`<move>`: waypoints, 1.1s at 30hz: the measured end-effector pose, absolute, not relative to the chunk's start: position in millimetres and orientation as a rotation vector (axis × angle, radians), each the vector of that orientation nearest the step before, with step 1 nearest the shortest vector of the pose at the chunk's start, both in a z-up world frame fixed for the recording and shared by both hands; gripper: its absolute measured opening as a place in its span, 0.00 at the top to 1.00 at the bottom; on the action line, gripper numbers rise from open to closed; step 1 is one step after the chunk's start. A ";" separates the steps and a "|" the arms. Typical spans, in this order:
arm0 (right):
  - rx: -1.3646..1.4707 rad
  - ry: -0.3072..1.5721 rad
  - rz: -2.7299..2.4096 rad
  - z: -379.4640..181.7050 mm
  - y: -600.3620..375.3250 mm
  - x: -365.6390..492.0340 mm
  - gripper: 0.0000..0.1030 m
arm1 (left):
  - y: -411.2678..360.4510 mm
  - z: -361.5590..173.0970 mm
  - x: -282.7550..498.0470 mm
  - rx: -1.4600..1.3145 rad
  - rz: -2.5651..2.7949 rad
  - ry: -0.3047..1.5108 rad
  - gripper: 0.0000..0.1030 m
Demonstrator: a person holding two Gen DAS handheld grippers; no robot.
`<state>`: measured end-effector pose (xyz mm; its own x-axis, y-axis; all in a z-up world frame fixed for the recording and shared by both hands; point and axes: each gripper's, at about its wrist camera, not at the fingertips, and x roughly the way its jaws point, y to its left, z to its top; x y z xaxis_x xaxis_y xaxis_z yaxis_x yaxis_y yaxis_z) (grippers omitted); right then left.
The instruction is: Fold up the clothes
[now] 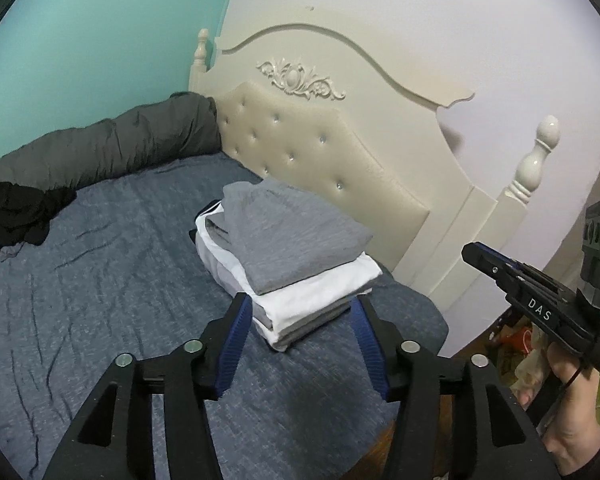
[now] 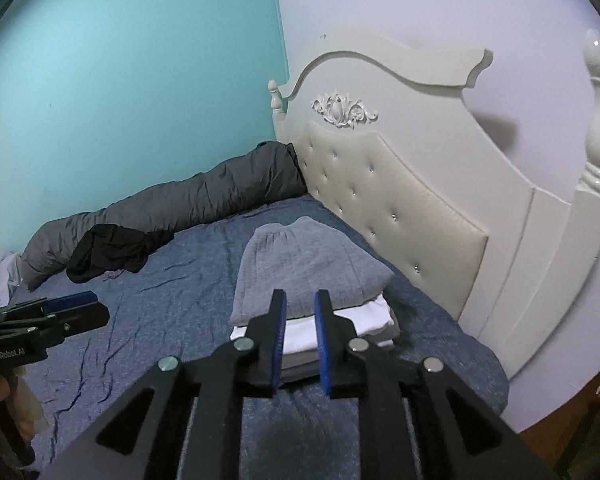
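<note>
A stack of folded clothes lies on the blue bed sheet near the headboard, with a grey garment on top and white and grey layers under it. My left gripper hovers just in front of the stack, open, with nothing between its pads. My right gripper points at the same stack with a narrow gap between its blue pads and nothing in it. In the left wrist view the right gripper is off the bed's right side. A crumpled black garment lies at the far left.
A rolled dark grey duvet runs along the teal wall. The cream tufted headboard stands right behind the stack. The black garment rests against the duvet. My left gripper shows at the left edge of the right wrist view.
</note>
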<state>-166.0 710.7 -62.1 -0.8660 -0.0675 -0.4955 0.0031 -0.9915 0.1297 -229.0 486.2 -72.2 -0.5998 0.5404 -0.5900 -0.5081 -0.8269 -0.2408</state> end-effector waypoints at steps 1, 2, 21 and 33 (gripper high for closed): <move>0.799 -0.201 -2.996 -60.3 709.1 -161.4 0.83 | 484.3 -70.1 -225.2 -0.893 2.381 -0.065 0.42; 0.797 -0.209 -2.998 -59.0 707.8 -157.4 0.81 | 482.6 -68.3 -221.3 -0.887 2.382 -0.063 0.41; 0.729 -0.239 -3.052 -43.3 679.0 -81.9 0.36 | 452.3 -45.6 -159.0 -0.810 2.381 -0.002 0.26; 0.727 -0.257 -3.100 -46.8 665.6 -49.5 0.17 | 425.0 -42.9 -132.0 -0.772 2.399 0.008 0.11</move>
<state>-49.5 665.6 -46.8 -0.8952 0.0142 -0.4455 -0.0875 -0.9856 0.1444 -132.0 425.0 -42.9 -0.6427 0.5526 -0.5307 -0.5562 -0.8129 -0.1728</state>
